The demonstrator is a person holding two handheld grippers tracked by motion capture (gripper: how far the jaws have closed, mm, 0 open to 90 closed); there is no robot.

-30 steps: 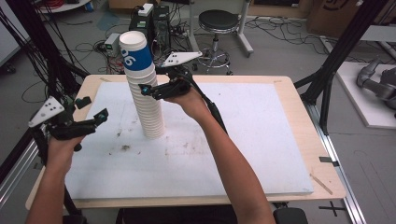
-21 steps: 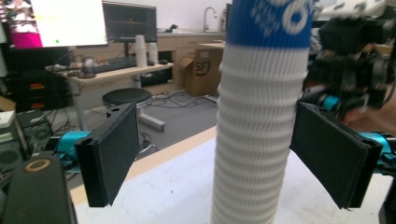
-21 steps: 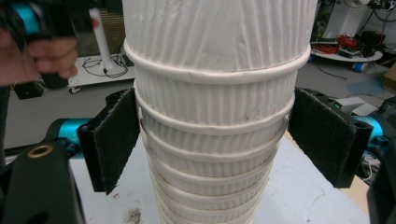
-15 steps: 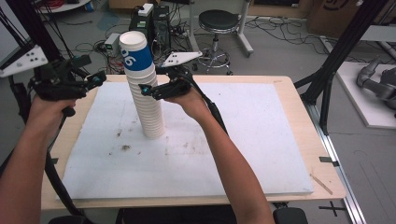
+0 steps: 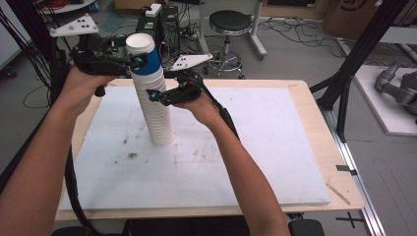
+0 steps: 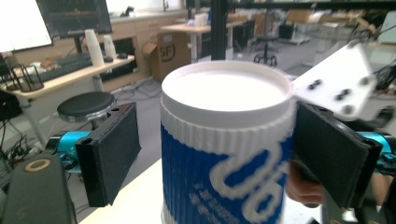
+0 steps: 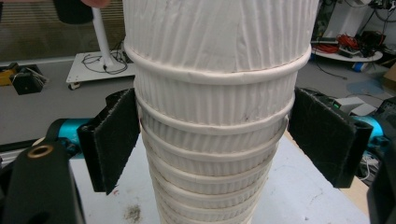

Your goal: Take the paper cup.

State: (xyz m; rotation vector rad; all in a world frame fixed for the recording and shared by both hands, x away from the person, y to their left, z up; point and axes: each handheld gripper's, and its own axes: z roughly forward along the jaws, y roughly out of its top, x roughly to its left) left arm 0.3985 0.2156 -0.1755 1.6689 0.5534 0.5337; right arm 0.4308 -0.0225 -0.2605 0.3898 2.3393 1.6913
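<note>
On the table (image 5: 295, 98), one cup stack (image 5: 156, 113), two grippers.

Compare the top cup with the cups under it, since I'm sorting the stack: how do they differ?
The top cup bears a blue printed band; the cups below are plain white. The top cup's open mouth shows; the lower ones show just their rims, nested. The left gripper brackets the top cup, the right gripper the lower ones. All are ribbed.

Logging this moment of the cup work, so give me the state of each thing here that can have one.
Cup stack: upright on the white board.
Top cup: blue-sleeved, nested on the stack, open side up.
Left gripper: jaws either side of the top cup, left pad apart from it.
Right gripper: jaws around the stack's middle, left pad touching.
</note>
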